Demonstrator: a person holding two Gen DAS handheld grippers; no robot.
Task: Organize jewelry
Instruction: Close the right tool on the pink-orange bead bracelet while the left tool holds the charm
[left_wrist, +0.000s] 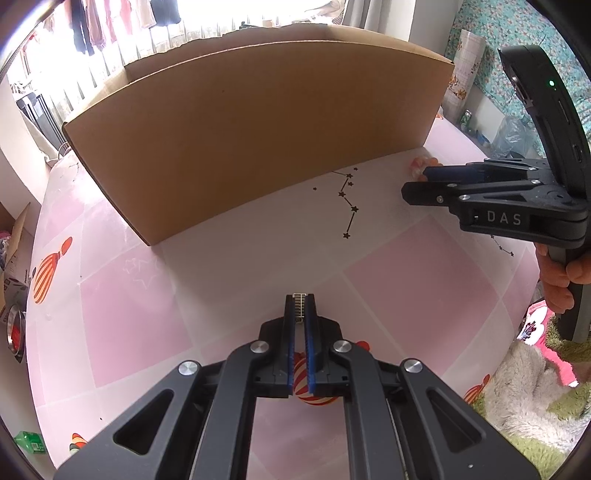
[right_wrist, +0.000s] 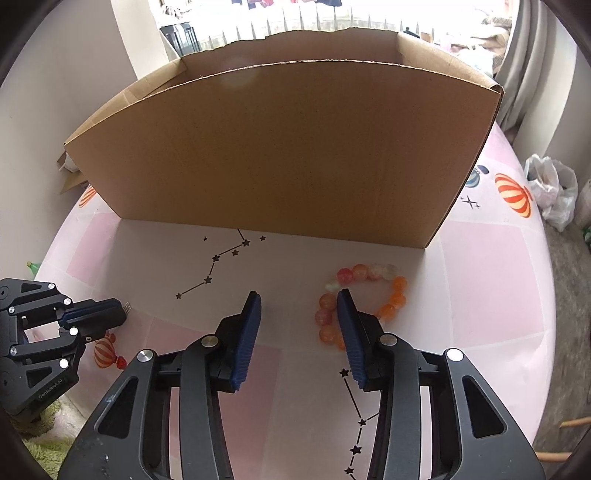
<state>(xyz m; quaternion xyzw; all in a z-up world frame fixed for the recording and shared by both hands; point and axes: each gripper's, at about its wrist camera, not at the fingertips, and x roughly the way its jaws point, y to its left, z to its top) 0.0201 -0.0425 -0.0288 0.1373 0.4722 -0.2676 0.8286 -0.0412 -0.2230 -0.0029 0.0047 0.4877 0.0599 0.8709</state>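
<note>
Bracelet (right_wrist: 364, 299) before box (right_wrist: 280, 147).

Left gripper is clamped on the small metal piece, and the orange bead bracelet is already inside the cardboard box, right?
Not quite. The left gripper is clamped on the small metal piece, but the orange bead bracelet is not in the cardboard box: the right wrist view shows it lying on the table in front of the box, beside the right gripper.

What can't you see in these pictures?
- Inside of the cardboard box: hidden in both views by its tall front wall.
- Bead bracelet: in the right wrist view one finger of the right tongs covers part of it.
- Small silver piece clamped in the left tongs: too small to identify.
</note>
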